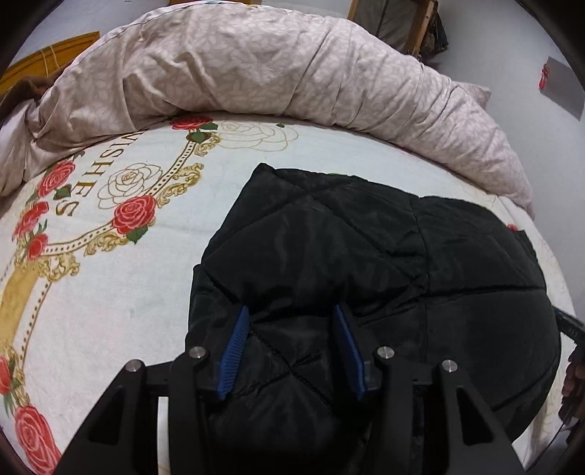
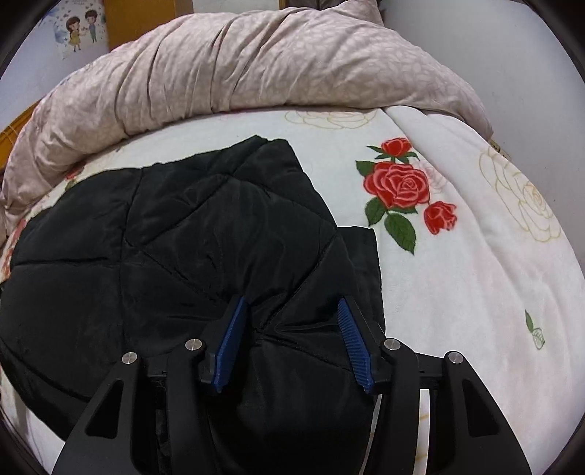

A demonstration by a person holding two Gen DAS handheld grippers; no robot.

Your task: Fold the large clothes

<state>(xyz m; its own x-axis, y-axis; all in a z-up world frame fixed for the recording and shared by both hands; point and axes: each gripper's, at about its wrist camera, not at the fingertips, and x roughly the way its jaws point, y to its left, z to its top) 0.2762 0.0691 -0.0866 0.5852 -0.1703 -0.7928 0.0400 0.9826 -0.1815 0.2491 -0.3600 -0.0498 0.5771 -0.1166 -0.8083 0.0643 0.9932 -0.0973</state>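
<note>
A black quilted jacket [image 1: 365, 255] lies partly folded on a white rose-print blanket [image 1: 120, 299]. My left gripper [image 1: 290, 314] is open, its blue pads [image 1: 234, 350] on either side of a puffed part of the jacket's near left edge. In the right wrist view the same jacket [image 2: 182, 234] fills the left and middle of the frame. My right gripper [image 2: 292, 307] is open over the jacket's near right edge, with a fold of fabric between its blue pads [image 2: 353, 343]. Neither gripper is closed on the cloth.
A rumpled beige duvet [image 1: 274, 69] lies heaped along the far side of the bed, also in the right wrist view [image 2: 256, 62]. Bare rose-print blanket [image 2: 457, 274] lies right of the jacket. A wooden frame [image 1: 402, 22] stands by the far wall.
</note>
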